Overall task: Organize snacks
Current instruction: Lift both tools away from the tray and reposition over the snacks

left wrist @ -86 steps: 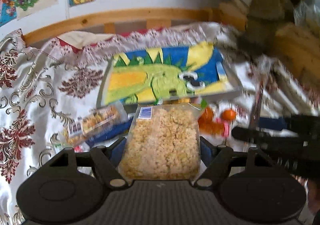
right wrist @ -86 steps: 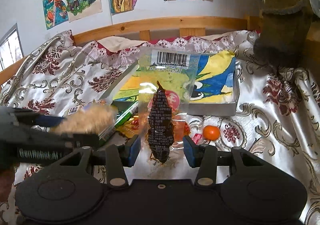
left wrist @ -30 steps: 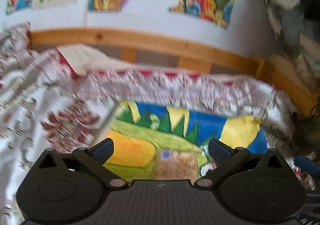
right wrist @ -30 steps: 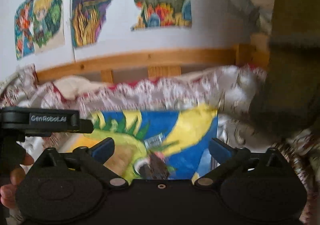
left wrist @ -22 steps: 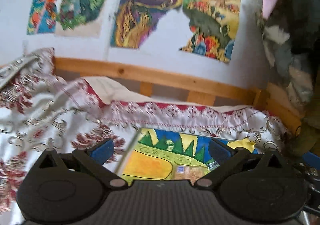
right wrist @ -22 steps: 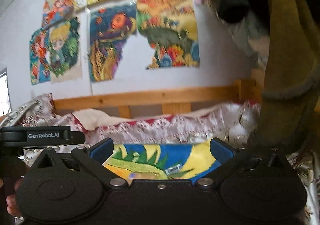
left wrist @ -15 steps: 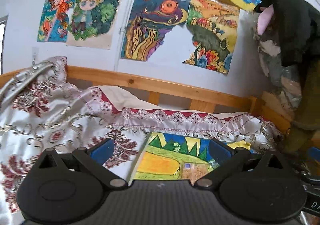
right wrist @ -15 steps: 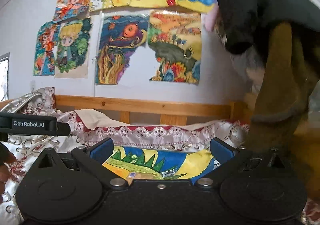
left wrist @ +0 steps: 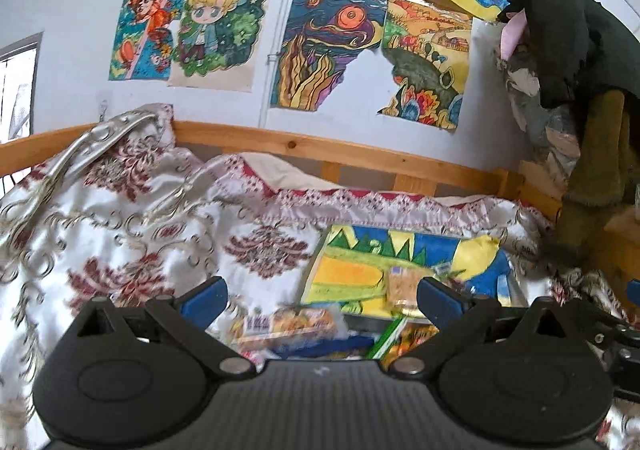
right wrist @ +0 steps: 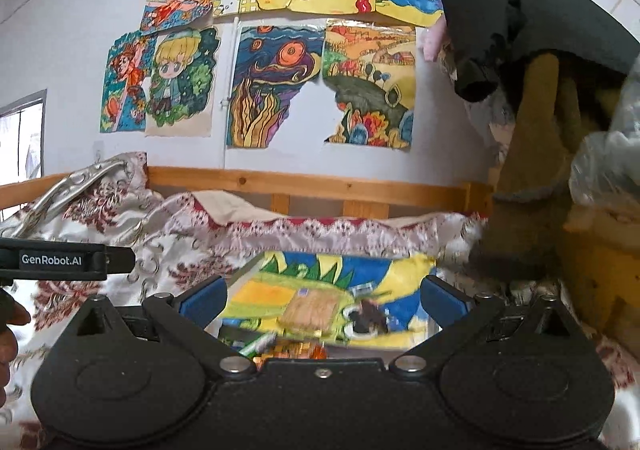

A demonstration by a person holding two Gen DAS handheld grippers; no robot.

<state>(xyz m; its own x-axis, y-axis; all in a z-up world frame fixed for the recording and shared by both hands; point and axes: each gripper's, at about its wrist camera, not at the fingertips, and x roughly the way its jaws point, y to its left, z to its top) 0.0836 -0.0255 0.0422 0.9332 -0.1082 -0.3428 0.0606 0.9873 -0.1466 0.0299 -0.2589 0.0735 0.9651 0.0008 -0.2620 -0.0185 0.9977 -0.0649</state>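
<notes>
Both grippers hang above the bed with their jaws spread wide and nothing between them: the left gripper and the right gripper. On the far side lies a shallow box with a bright dinosaur picture; a bag of pale crunchy snack and a dark snack packet rest on it. Nearer, a packet of biscuits lies among other wrappers on the bedspread.

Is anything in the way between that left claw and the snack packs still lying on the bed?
Nothing visible. The left gripper is open and empty, and the packs lie on the bedspread just below it, in front of the tray.
</notes>
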